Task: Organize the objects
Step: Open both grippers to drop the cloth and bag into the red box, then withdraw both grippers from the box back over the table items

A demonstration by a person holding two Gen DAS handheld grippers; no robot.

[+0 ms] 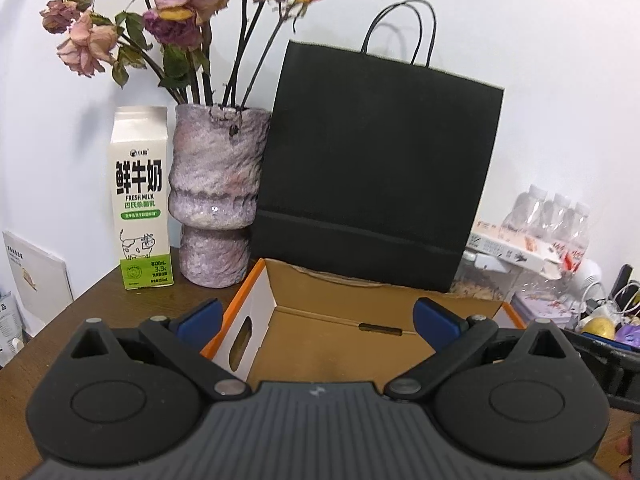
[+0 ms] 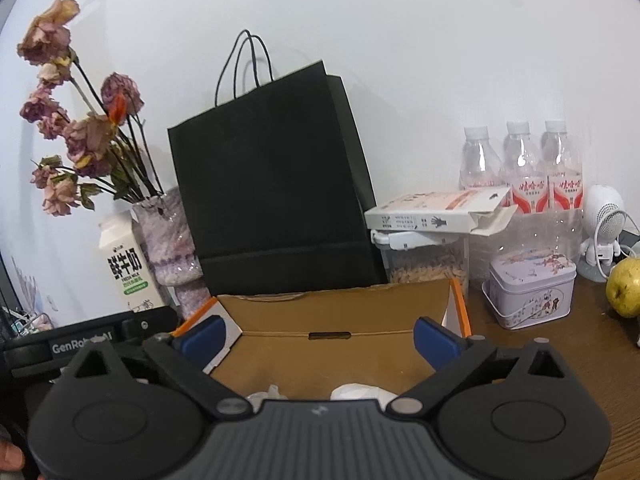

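Note:
An open cardboard box with an orange rim sits on the brown table just in front of both grippers. My left gripper hangs over its opening, blue pads wide apart and open, nothing between them. My right gripper is over the same box, also open and empty. White crumpled things lie at the box's bottom, partly hidden behind the right gripper's body. The left gripper's black body shows at the left edge of the right wrist view.
Behind the box stands a black paper bag. To its left are a purple vase of dried roses and a milk carton. To the right are a flat white box, water bottles, a tin and a yellow-green fruit.

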